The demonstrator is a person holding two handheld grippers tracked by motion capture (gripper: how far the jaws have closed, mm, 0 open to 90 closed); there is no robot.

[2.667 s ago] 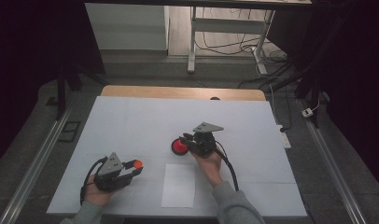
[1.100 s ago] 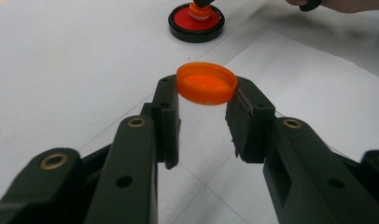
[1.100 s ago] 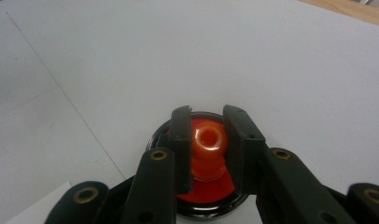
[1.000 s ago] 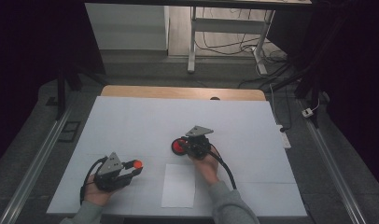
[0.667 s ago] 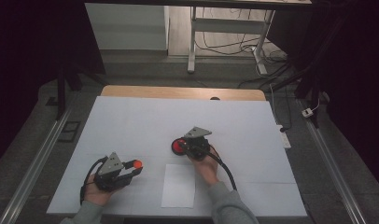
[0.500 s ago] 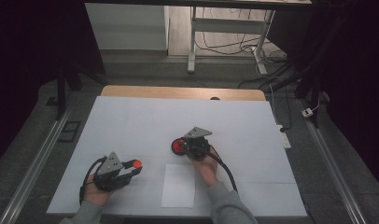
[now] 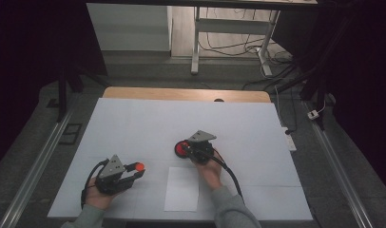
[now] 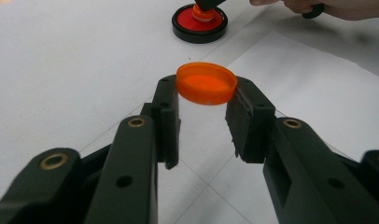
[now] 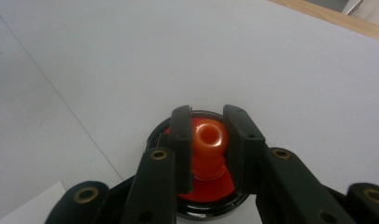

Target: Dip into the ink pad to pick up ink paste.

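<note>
Over the black dish [image 9: 197,212], the right gripper [image 9: 208,135] pinches its orange knob [image 9: 208,140].

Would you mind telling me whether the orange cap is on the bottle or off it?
Off: the left hand-held gripper holds the orange cap away from the bottle.

Orange cap [image 8: 207,83]: shallow round plastic lid, open side facing my left gripper's camera, tipped on edge, clamped between my left gripper's [image 8: 204,100] jaw tips, lifted just clear of the white table. In the high view it's the orange dot at the front-left [image 7: 139,166].

Orange bottle [image 9: 208,144]: small, glossy, bare neck with open mouth facing up, upright in the middle of a round red dish with a black rim [image 9: 152,133], pinched at both sides by my right gripper [image 9: 207,135]. The dish [image 8: 199,25] lies flat mid-table, well apart from the cap.
</note>
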